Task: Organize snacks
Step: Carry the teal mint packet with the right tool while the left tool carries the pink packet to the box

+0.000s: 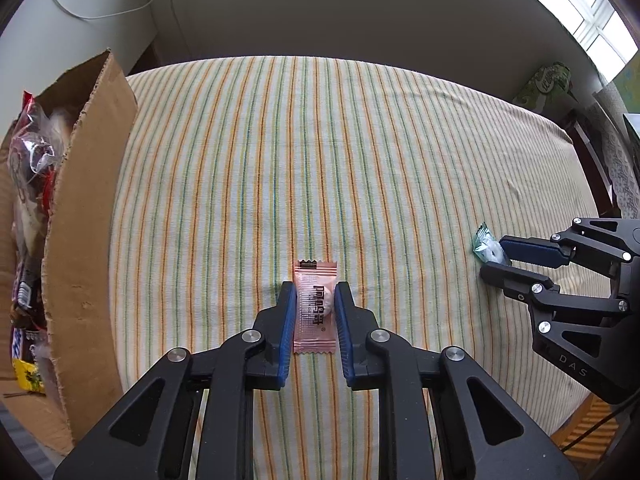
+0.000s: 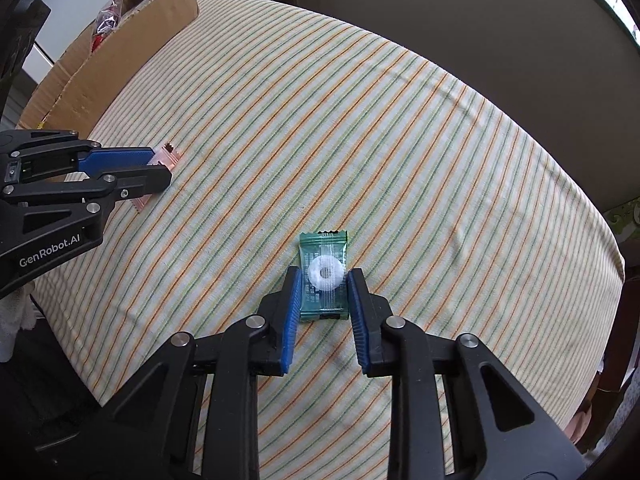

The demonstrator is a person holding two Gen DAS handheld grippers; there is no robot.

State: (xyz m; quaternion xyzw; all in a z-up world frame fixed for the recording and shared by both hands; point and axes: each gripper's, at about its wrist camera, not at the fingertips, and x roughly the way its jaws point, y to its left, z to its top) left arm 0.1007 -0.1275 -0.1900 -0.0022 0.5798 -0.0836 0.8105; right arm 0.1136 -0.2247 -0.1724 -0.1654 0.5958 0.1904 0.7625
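Striped tablecloth (image 1: 360,152) over table, wall behind, window top right. Cardboard box (image 1: 88,216) at left edge of cloth, stuffed w/ snack packs (image 1: 32,184). Left gripper (image 1: 315,300) pointing down at cloth, jaws closed on pink candy wrapper (image 1: 314,306), pads pressing both long sides; wrapper flat on cloth, near middle. Right gripper (image 2: 325,292) well apart to right, clamped on green wrapper w/ white ring candy (image 2: 325,276), also lying on cloth. Box nearer left gripper.

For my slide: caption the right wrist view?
Right gripper shut on a green candy on the striped tablecloth.
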